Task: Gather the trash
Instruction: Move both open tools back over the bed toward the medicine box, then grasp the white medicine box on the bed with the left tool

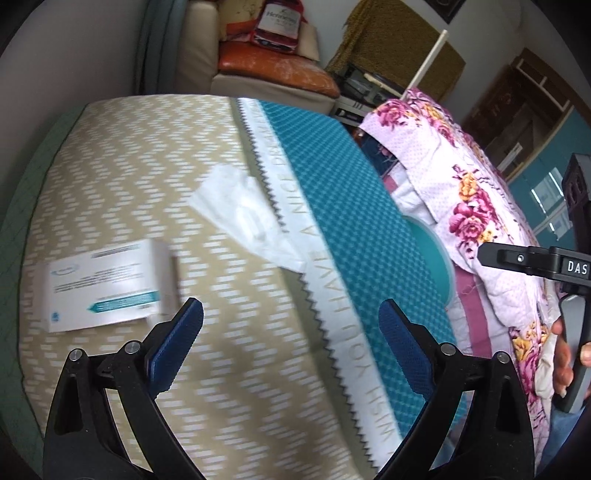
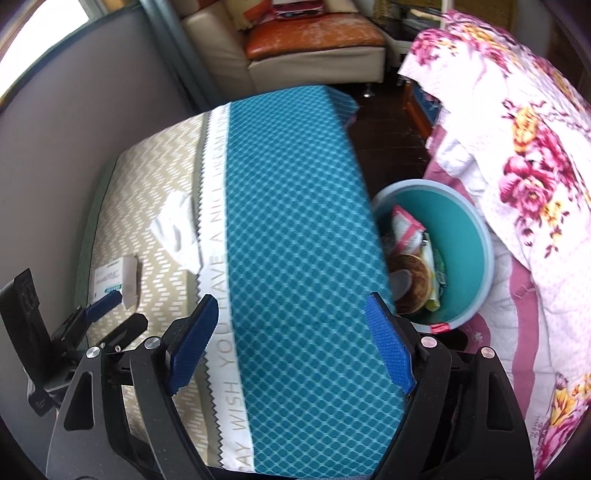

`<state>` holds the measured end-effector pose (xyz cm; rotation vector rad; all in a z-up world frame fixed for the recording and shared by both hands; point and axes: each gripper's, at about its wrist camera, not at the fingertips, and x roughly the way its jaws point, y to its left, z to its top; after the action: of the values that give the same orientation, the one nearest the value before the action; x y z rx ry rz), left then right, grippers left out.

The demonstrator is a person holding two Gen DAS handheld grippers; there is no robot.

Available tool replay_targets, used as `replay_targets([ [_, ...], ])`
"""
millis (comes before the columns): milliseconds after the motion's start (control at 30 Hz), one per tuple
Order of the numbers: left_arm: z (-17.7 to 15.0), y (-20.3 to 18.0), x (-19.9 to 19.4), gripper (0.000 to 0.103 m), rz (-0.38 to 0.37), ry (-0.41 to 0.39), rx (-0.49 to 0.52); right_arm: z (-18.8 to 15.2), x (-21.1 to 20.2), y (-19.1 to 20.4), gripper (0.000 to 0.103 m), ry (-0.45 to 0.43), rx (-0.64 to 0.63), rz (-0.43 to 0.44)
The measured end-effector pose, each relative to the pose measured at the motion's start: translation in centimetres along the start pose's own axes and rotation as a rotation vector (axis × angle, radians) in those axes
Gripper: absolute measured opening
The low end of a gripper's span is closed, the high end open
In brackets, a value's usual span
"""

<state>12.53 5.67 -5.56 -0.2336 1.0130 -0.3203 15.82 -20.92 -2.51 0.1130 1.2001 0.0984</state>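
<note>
A long cushion (image 1: 155,177) lay across the foreground, its cover split between a beige panel with white zigzag dashes and a teal panel (image 2: 295,229) with a diamond pattern. A white strip (image 1: 317,266) with a saw-tooth edge ran between the two panels, printed with grey letters reading in part "WISH YOU HAVE A NICE DREAM". To the right a pale pink quilt (image 2: 524,155) with magenta and yellow flowers was heaped up. Behind the cushion stood a cream sofa (image 2: 314,62) with a worn orange seat pad (image 1: 273,70); on it rested a red-and-white bag (image 1: 277,22). Dark wooden flooring (image 2: 388,122) showed between sofa and quilt.
</note>
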Motion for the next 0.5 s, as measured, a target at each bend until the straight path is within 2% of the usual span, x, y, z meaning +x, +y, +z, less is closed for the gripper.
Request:
replay_targets([
  [167,0.0,4.5,-0.9,0.096,0.041,0.029,0.054,0.7,1.8,3.7,0.078,0.045,-0.082,0.007],
  [400,0.5,8.9,-0.6,0.096,0.12,0.139,0.293,1.5,4.8,8.1,0.078,0.121,-0.2,0.011],
  [500,0.6,9.9,0.1,0.096,0.089,0.189,0.374,1.7,6.5,9.5,0.078,0.173,-0.256,0.004],
])
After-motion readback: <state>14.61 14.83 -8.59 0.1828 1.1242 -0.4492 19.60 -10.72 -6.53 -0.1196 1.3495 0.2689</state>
